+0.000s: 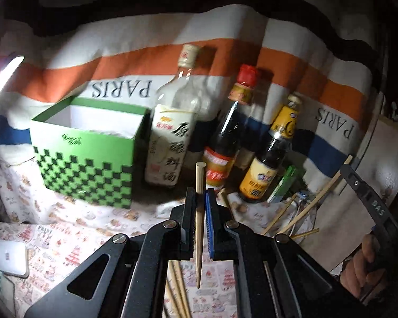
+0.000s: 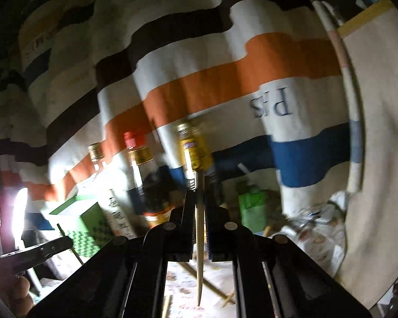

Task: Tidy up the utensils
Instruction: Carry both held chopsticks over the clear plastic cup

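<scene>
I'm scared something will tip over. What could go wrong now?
The left gripper pinches one thin wooden chopstick and it might slip. Three tall glass sauce bottles stand close beside the open green checkered box, so a swing could knock one. The right gripper holds another pale chopstick while its view is blurred.

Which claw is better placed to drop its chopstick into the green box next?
Left. The left claw grips a chopstick and faces the open green box nearby; the right claw's view shows the box far off to one side.
</scene>
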Available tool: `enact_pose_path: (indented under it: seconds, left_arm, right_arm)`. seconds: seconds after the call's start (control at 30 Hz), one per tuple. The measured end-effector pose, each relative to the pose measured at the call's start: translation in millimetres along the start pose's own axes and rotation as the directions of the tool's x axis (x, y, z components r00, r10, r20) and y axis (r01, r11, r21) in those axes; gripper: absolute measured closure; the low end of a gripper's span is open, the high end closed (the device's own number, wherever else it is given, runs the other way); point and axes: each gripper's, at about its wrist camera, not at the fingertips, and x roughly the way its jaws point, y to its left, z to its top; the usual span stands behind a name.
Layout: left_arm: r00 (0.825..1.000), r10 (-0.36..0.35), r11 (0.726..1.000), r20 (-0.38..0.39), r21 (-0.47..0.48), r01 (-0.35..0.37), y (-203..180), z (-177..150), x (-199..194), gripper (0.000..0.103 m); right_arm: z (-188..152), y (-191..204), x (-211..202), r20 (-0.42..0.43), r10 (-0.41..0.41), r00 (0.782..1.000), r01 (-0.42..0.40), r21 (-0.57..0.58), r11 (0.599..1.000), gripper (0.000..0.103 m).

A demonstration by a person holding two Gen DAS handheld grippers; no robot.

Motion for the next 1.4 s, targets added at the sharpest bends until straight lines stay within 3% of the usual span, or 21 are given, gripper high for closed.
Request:
enact_pose_path:
  seconds: [0.1,0.27,0.33,0.47,0.63,0.97,1.03,1.17,1.4]
  left_arm:
    - [0.998,-0.031,1.0,0.057,0.0,0.031,-11.9,-1.0,0.8,0.097]
    - [0.989,-0.103,0.993,0.106,-0.048,0.108,-30.3,2.4,14.3,0.097]
    - [0.978,-0.14,0.985,0.156,-0.08,0.154,-34.7,3.2,16.1,0.097]
    - [0.962,-0.135,0.977,0.237,-0.132,0.169,-38.8,-1.3,18.8,0.097]
    - [0.953,-0.184,0.953,0.24,-0.196,0.233,-34.3,-11.2,36.4,0.097]
    - [0.964,-0.2,0.947,0.175,-0.217,0.236,-27.2,-23.9,63.0,0.097]
    - [0.957,-0.225,0.936,0.184,-0.231,0.264,-24.7,-24.8,62.5,0.097]
    - [0.961,-0.204,0.951,0.189,-0.195,0.24,-30.6,-26.9,62.9,0.097]
    - [0.961,-0.214,0.95,0.175,-0.19,0.247,-33.9,-38.0,80.1,0.097]
  right_arm:
    - [0.0,-8.2,4.3,0.025,-0.047,0.999,0.048,-0.016,0.999,0.095]
    - [-3.0,-19.1,18.1,-0.007,-0.064,0.998,0.064,0.001,0.998,0.095]
    - [-2.8,-23.6,21.4,-0.008,-0.083,0.996,0.084,0.008,0.996,0.095]
    - [-2.5,-31.0,23.2,-0.009,-0.091,0.996,0.091,0.021,0.996,0.095]
    - [-3.1,-40.1,26.2,-0.013,-0.079,0.997,0.08,0.051,0.995,0.095]
    - [-5.9,-51.1,35.3,-0.022,-0.103,0.994,0.104,0.071,0.992,0.095]
    - [-6.8,-50.2,36.9,-0.023,-0.112,0.993,0.113,0.06,0.992,0.095]
    - [-7.8,-47.6,36.7,-0.004,-0.126,0.992,0.126,0.041,0.991,0.095]
    - [-11.4,-47.0,44.9,-0.019,-0.151,0.988,0.152,0.015,0.988,0.095]
